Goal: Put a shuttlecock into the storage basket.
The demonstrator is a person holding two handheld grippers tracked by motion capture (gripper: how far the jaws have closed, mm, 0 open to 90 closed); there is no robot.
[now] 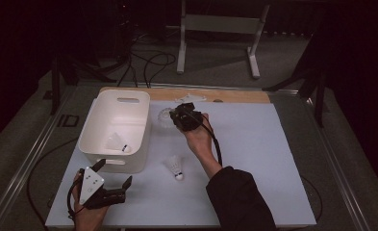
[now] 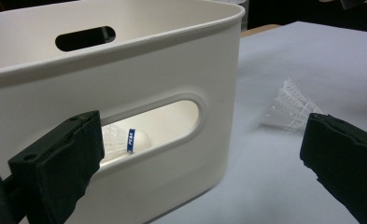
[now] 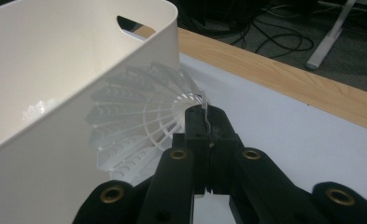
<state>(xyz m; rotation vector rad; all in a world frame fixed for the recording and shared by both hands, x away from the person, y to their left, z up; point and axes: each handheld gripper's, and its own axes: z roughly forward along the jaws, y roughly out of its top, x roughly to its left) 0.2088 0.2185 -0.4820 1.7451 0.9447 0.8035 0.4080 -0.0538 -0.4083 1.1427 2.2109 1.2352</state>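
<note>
The right gripper [image 3: 204, 122] has its jaws pressed together on the thin rim of a clear plastic shuttlecock [image 3: 134, 123], pinching the skirt's edge. In the right gripper view this held shuttlecock fans out to the left of the jaws, just beside the outer wall of the white bin [image 3: 55, 84]. In the high view the right gripper [image 1: 177, 115] sits near the bin's right far corner, with the shuttlecock [image 1: 164, 115] showing just to its left, above the pale blue mat [image 1: 254, 154].

The left gripper [image 1: 113, 174] hovers at the near left part of the mat, its jaws spread wide with nothing between them. In the left gripper view the jaws frame the bin's near wall [image 2: 139, 70], and through the handle slot a second shuttlecock [image 2: 123, 140] with a blue band lies inside the bin. From above it rests on the bin's floor [image 1: 117, 143].

A third shuttlecock [image 1: 175, 166] lies on the mat between the bin and the person's right forearm [image 1: 210, 159], its cork end toward the person. The left gripper view shows its skirt [image 2: 288, 107] beyond the right jaw.
</note>
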